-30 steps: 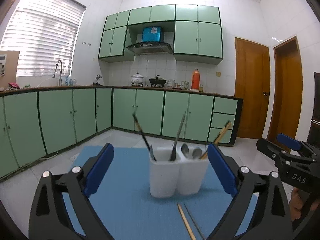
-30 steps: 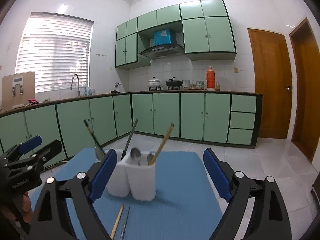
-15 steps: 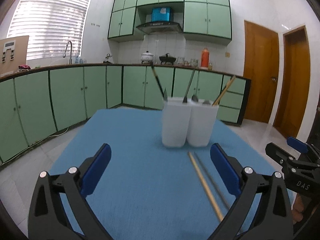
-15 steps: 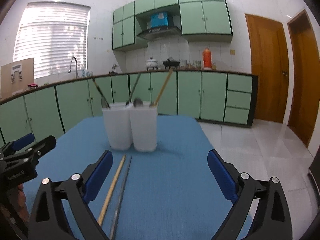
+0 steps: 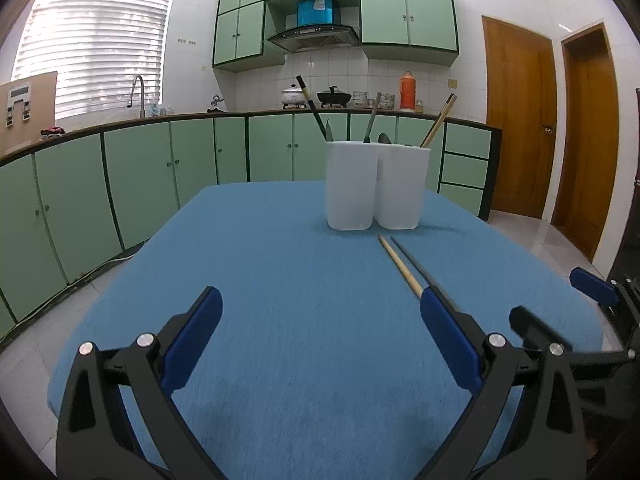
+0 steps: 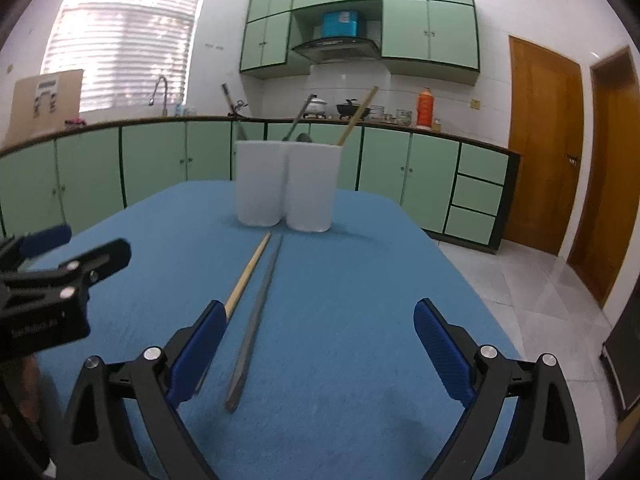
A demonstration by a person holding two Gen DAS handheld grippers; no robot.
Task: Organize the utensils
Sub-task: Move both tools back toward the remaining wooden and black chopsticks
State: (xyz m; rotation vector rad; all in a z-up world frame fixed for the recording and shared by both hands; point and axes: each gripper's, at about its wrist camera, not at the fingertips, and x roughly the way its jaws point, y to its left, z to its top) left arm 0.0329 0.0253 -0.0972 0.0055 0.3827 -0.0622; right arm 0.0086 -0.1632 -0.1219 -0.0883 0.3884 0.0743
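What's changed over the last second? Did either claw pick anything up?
No pickup. Both claws, left and right, pulled back from the white holder and dropped lower, so more of the blue mat shows. Both stay open and empty. The wooden chopstick and dark metal stick still lie on the mat, unmoved.

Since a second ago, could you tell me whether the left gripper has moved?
Yes. The left gripper has pulled back from the white holder, which now stands farther off, beyond the loose chopsticks.

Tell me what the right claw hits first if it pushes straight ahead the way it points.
Probably the blue tablecloth. The open right claw has the dark chopstick just left of its centre line, the white holder farther off; depth is unclear.
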